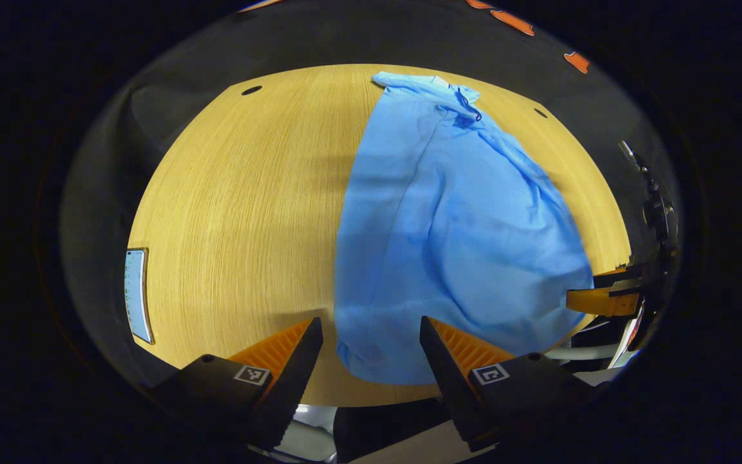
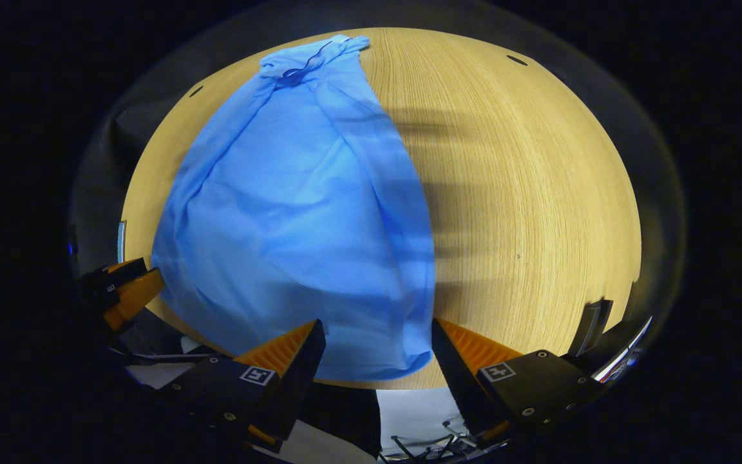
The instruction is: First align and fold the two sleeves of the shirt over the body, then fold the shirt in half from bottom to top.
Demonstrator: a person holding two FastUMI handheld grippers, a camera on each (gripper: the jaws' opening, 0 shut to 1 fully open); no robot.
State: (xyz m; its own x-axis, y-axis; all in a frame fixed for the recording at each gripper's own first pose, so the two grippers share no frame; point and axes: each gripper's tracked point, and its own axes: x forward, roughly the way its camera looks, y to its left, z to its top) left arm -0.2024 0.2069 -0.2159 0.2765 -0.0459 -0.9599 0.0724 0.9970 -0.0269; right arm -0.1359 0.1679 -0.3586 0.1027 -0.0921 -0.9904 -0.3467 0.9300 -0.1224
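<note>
Nearest, the left gripper and the right gripper both stand wide apart and hold nothing, each poised over a near corner of the shirt, probably ready to pinch the hem for the bottom-to-top fold. The shirt lies on the wooden table, a long narrow blue shape with its 2 sleeves apparently folded in. Farthest away, its collar sits bunched.
</note>
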